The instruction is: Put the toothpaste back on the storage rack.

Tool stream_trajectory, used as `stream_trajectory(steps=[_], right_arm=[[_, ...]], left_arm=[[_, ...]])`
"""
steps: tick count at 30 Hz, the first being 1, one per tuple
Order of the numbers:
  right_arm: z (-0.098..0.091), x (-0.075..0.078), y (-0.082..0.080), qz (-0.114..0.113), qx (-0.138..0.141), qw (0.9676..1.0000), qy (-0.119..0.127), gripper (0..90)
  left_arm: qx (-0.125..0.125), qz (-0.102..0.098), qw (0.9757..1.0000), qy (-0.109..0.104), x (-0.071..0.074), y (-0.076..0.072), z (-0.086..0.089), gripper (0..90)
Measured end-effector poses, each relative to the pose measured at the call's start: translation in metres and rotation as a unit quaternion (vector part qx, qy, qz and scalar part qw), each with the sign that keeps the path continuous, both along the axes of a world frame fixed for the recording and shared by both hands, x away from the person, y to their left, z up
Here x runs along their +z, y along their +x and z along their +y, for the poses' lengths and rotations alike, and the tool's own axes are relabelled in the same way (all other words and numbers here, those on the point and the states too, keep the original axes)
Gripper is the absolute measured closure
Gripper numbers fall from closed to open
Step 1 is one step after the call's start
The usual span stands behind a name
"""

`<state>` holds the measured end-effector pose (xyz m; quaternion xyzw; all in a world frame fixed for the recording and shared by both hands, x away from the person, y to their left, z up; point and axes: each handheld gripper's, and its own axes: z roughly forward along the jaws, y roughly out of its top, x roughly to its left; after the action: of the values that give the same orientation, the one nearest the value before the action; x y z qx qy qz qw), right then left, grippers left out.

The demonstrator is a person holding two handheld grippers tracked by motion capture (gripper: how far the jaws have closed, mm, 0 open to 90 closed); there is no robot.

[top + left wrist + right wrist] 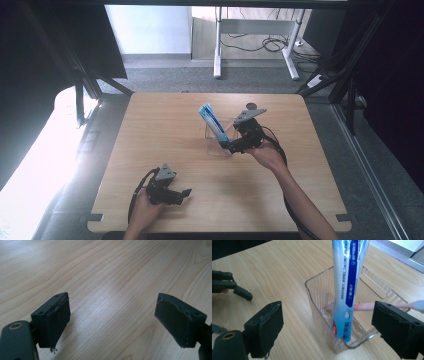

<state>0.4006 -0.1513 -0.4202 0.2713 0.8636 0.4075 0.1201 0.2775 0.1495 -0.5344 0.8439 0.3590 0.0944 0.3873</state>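
Observation:
A white and blue toothpaste tube (pixel 212 121) (pixel 348 287) stands tilted in a clear ribbed plastic box (pixel 216 145) (pixel 318 288) near the middle of the wooden table (pixel 165 120). A pink toothbrush (pixel 365 306) lies inside the box behind the tube. My right gripper (pixel 231 147) (pixel 327 317) is just to the box's right, open, its pads wide apart and clear of the tube. My left gripper (pixel 184 194) (pixel 112 315) rests low over bare wood at the near left, open with nothing between its pads; the left gripper (pixel 229 286) is also at the left of the right gripper view.
Beyond the table's far edge is grey floor with a white desk frame (pixel 218 47) and loose cables (pixel 272 44). Dark frame struts (pixel 345 75) flank both sides. Bare wood lies between the two grippers.

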Motion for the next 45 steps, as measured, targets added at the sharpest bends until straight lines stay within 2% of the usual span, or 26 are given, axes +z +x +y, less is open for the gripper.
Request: stream_trajectory(steps=[8, 17, 26, 34, 41, 45], right_arm=[[-0.012, -0.004, -0.013, 0.002, 0.000, 0.9999, -0.010, 5.5], [-0.030, -0.012, -0.026, 0.001, -0.012, 0.9997, -0.021, 1.4], [-0.049, -0.020, -0.039, 0.001, -0.023, 0.9992, -0.034, 0.0], [-0.067, -0.025, -0.048, 0.003, -0.036, 0.9988, -0.034, 0.0], [-0.083, -0.028, -0.056, 0.012, -0.046, 0.9985, -0.028, 0.0], [-0.091, -0.030, -0.062, 0.018, -0.049, 0.9979, -0.038, 0.1]], left_arm=[[0.003, 0.000, 1.0000, -0.003, 0.000, 0.000, 0.001, 13.3], [0.003, -0.003, 0.9999, -0.014, 0.001, 0.000, 0.002, 13.3], [0.004, -0.002, 0.9999, -0.015, 0.001, 0.000, 0.003, 13.2], [0.005, -0.003, 0.9999, -0.015, 0.001, 0.000, 0.002, 13.3], [0.006, -0.004, 0.9999, -0.016, 0.001, 0.000, 0.002, 13.3], [0.005, -0.004, 0.9999, -0.014, 0.001, 0.000, 0.002, 13.3]])
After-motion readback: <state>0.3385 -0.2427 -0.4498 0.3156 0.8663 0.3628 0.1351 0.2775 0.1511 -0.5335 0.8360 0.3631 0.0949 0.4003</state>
